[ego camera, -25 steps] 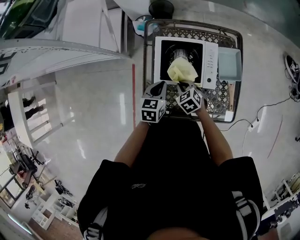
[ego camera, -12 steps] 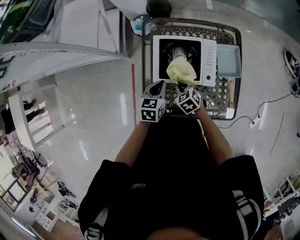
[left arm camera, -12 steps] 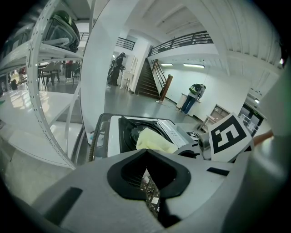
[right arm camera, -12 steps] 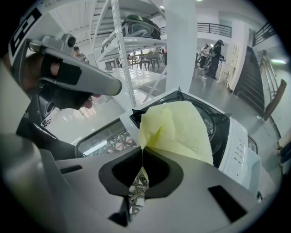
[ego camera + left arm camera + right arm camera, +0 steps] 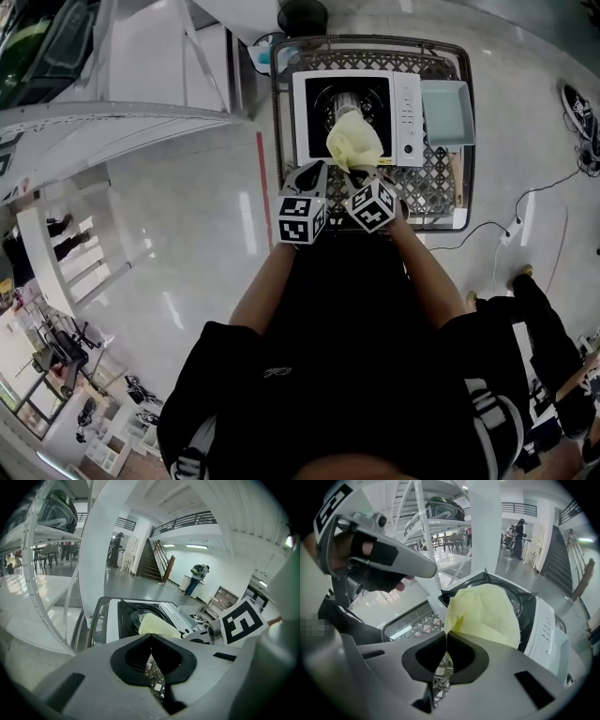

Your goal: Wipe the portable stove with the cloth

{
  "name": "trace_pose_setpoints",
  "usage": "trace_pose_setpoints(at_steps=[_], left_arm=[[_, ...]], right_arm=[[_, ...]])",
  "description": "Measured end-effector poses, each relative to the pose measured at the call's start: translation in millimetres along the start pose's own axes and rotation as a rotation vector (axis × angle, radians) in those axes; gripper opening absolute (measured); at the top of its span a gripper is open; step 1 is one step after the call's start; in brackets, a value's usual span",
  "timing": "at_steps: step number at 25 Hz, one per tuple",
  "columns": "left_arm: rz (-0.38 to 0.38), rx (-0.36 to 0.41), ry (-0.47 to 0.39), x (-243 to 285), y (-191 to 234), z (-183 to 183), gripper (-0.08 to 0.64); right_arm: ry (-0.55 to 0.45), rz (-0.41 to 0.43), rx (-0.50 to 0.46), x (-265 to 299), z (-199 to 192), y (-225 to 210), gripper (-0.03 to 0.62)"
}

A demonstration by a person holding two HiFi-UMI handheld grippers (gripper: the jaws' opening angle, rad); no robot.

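Head camera looks steeply down from above the person, well back from the portable stove (image 5: 409, 112) at the frame's top. Camera on the left gripper (image 5: 317, 172) looks along its jaws, low, from the stove's near-left side. Camera on the right gripper (image 5: 355, 174) faces the same way, closer in. All three views share the stove and the cloth (image 5: 353, 142) over it.

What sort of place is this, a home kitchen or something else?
Probably not a home: it looks like a large open hall, perhaps a showroom or workshop. A wide glossy floor, white metal shelving and a staircase show it.
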State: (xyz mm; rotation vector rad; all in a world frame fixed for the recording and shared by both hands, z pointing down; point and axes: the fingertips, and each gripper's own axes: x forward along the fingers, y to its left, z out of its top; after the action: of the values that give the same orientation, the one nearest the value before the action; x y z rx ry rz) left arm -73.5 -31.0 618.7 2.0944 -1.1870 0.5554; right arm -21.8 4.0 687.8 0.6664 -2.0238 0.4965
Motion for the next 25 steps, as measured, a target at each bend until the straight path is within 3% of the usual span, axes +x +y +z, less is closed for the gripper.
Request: trace_pose_setpoints(at_steps=[6, 11, 19, 25], left_arm=[[-0.006, 0.004, 0.001, 2.9, -3.5, 1.8, 0.017], [0.001, -0.001, -0.010, 2.9, -3.5, 6.0, 0.017], [0.005, -0.003, -0.036, 10.7, -7.3, 24.1, 0.017], [-0.018, 0.014, -0.078, 26.3, -26.6, 49.8, 0.017]], right_arm=[[-0.035, -0.008, 0.017, -7.0, -1.1, -0.4, 0.014], [-0.180, -0.074, 0.060, -38.4, 23.2, -20.3, 0.014], [-0.372, -0.201, 0.084, -104.5, 82.5, -84.7, 0.014], [-0.418, -0.356, 0.075, -138.3, 105.2, -160.3, 0.014]])
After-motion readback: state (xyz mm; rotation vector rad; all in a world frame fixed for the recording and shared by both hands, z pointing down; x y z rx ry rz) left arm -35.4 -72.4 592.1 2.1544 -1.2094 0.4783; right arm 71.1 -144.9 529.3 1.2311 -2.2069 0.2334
